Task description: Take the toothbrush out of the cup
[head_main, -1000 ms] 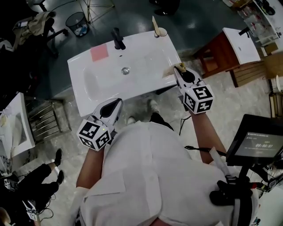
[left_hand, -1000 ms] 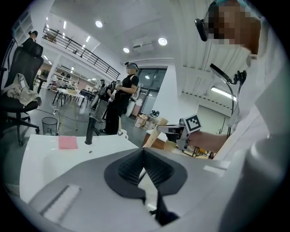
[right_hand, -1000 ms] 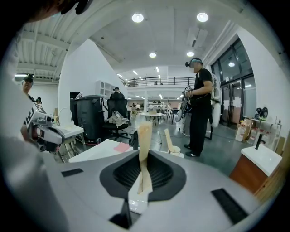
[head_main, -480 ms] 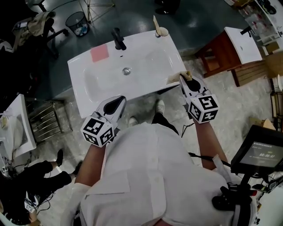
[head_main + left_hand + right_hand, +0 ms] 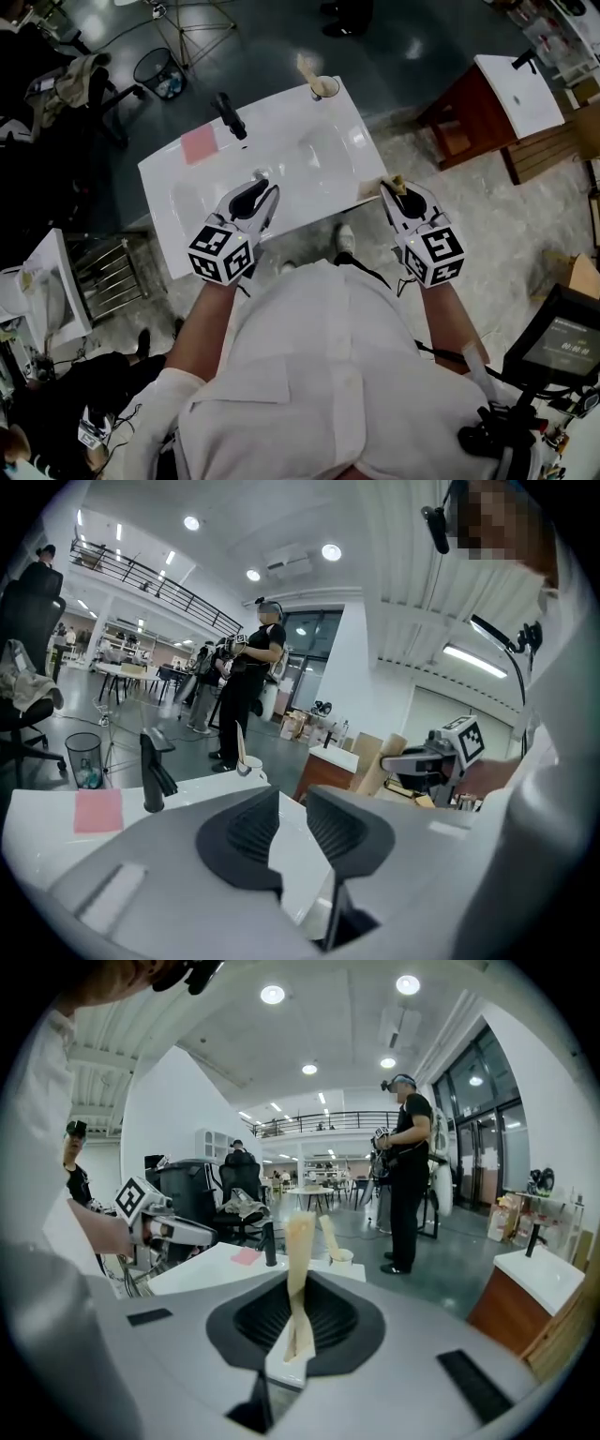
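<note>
The white washbasin looks glossy and smooth, the black tap matt.

No legible words, brands or numbers anywhere, only black-and-white square marker patterns on the cubes of the left tongs and the right tongs, pale characters on the dark tilted screen too blurred to read

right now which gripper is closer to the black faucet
Left. The left gripper, whose empty jaws have just been opening, is over the sink basin in front of the black faucet; the right gripper, shut on a beige strip, is at its front right corner.
</note>
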Available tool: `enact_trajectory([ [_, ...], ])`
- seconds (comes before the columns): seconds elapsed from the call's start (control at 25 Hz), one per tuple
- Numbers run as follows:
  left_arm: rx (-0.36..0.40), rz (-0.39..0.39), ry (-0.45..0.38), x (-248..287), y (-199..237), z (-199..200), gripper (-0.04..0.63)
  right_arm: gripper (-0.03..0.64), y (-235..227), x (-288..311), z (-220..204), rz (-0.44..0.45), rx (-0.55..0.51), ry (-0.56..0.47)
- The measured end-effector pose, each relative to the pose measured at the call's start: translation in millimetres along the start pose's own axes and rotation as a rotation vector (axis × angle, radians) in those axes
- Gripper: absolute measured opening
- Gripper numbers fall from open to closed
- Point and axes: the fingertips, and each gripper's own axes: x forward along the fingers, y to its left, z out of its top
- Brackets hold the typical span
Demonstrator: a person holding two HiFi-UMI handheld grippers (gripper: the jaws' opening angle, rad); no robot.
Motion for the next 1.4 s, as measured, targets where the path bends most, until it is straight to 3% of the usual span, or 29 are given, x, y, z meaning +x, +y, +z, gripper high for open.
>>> enact_trajectory([
  [0.52,-0.041,0.131,-0.04,128,48,64,0.113,0.032,-68,20,0,0.127,-0.012,-0.009],
  [1.0,-0.099,0.267,-0.061,205,107,81,0.141,0.032,-111,30,-10,0.21,-0.038,0.003],
  [1.4,-0.159,0.356,-0.051,237,155,82,0.143,0.032,-130,35,-12,0.239,-0.039,0.018],
])
